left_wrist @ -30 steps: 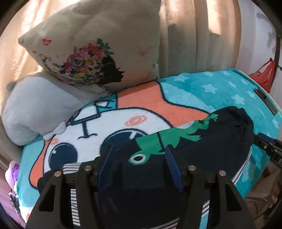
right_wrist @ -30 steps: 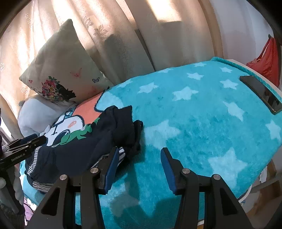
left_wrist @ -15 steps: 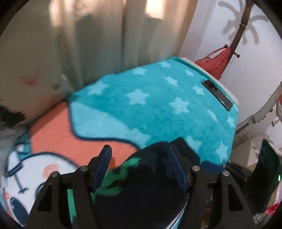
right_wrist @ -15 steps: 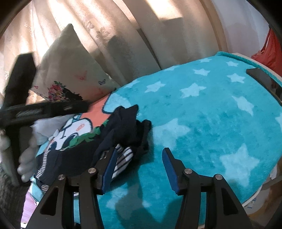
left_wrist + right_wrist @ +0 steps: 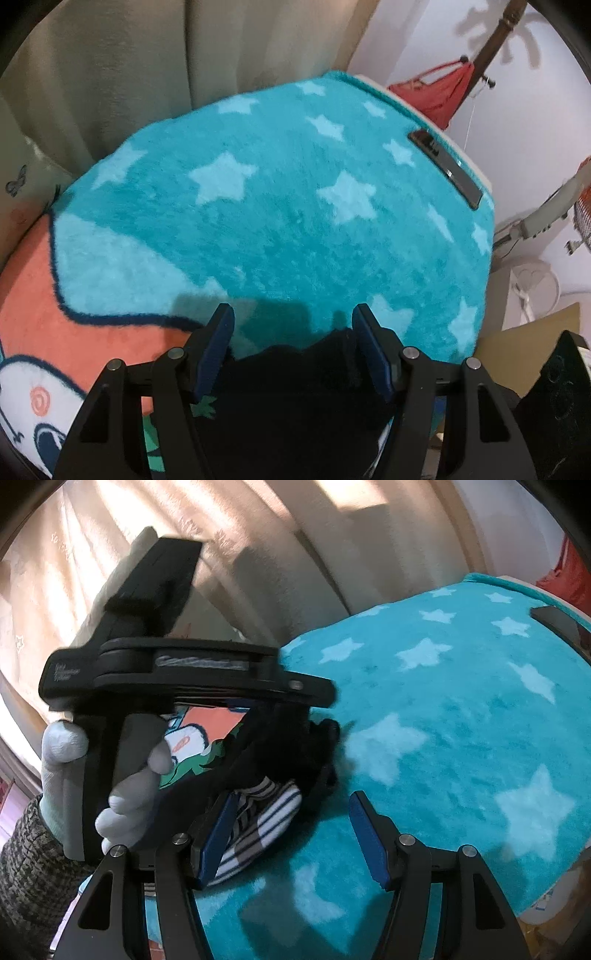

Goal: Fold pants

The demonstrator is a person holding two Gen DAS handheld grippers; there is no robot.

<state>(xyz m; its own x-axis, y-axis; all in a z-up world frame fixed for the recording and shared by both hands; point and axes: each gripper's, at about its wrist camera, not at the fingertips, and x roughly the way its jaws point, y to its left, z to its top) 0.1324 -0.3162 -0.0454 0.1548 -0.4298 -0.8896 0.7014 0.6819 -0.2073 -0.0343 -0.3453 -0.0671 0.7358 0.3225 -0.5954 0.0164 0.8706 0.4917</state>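
The dark navy pants [image 5: 280, 753], with a green print and a striped cuff [image 5: 258, 812], lie bunched on the teal star blanket [image 5: 461, 720]. My right gripper [image 5: 291, 830] hovers low at their right edge. Its jaws are opening; the cuff touches the left finger [image 5: 216, 834] and bare blanket fills the rest of the gap. My left gripper [image 5: 317, 692], held in a grey-gloved hand [image 5: 62, 768], hangs over the pants' far side. In the left wrist view the left gripper [image 5: 293, 332] stands open, tilted down, with the dark pants [image 5: 295, 391] bunched low between its fingers.
A dark flat phone-like slab [image 5: 445, 168] lies near the blanket's far right edge. Beige curtains [image 5: 147, 55] hang behind the bed. A red bag [image 5: 436, 92] hangs by the wall, and a fan stand [image 5: 535, 221] and boxes sit beyond the right edge.
My left gripper has swung right along the pants, from the pillow end to their right end, and tilted down; it now looms large in the right wrist view. The right jaws have widened.
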